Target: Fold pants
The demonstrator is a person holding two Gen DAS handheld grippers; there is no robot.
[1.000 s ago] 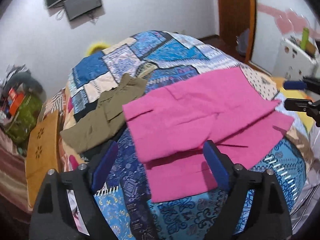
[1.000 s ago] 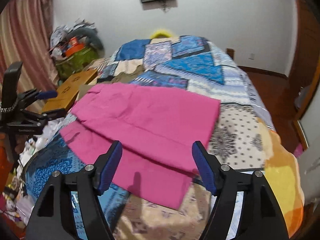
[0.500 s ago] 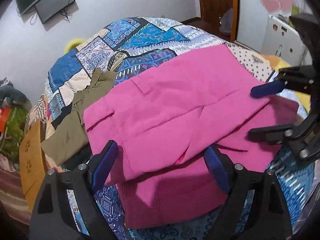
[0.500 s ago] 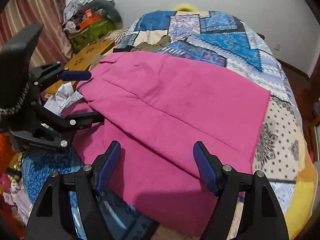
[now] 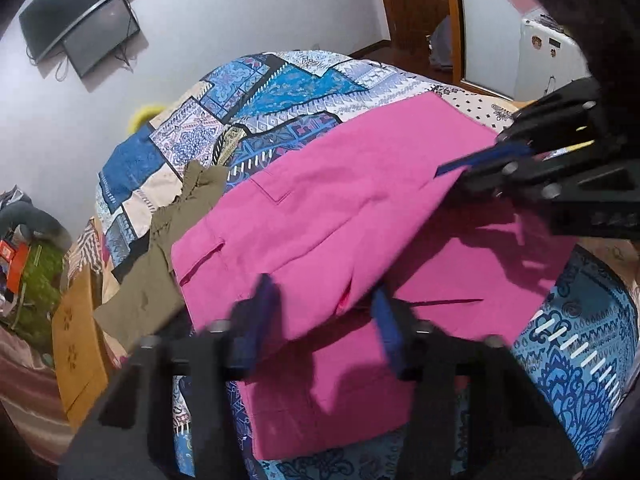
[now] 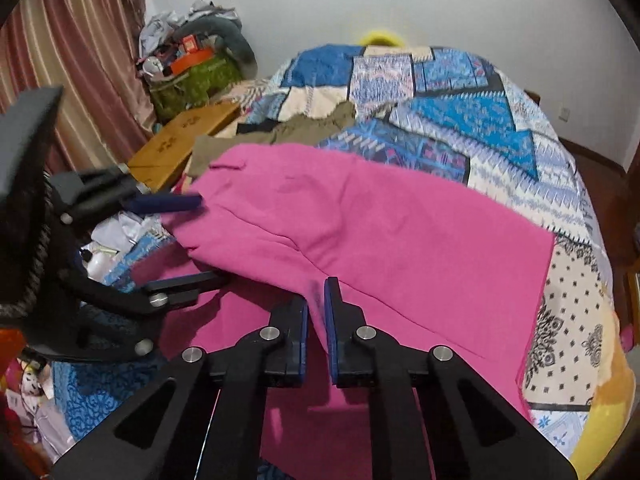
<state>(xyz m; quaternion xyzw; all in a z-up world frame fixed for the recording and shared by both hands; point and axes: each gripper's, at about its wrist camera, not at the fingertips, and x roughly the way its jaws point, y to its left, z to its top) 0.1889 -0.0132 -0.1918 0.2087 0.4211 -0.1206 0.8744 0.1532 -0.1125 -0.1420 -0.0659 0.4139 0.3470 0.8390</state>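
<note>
Between my right gripper (image 6: 316, 304) jaws, nearly closed, sits a pinched edge of the pink pants (image 6: 360, 220). My left gripper (image 5: 324, 320) jaws stand apart astride the upper layer's edge near the crotch. Fabric looks soft, light, limp; grip doubled edges. Beyond the jaws, the patchwork quilt (image 6: 460, 120) gives underneath; an olive garment (image 5: 160, 264) lies left.

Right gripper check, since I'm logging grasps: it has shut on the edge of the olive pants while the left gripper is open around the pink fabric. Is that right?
Not quite: the right gripper has shut on the pink pants, not the olive pants, which lie untouched farther up the bed. The right wrist view shows this. The left gripper is indeed open around the pink fabric.
</note>
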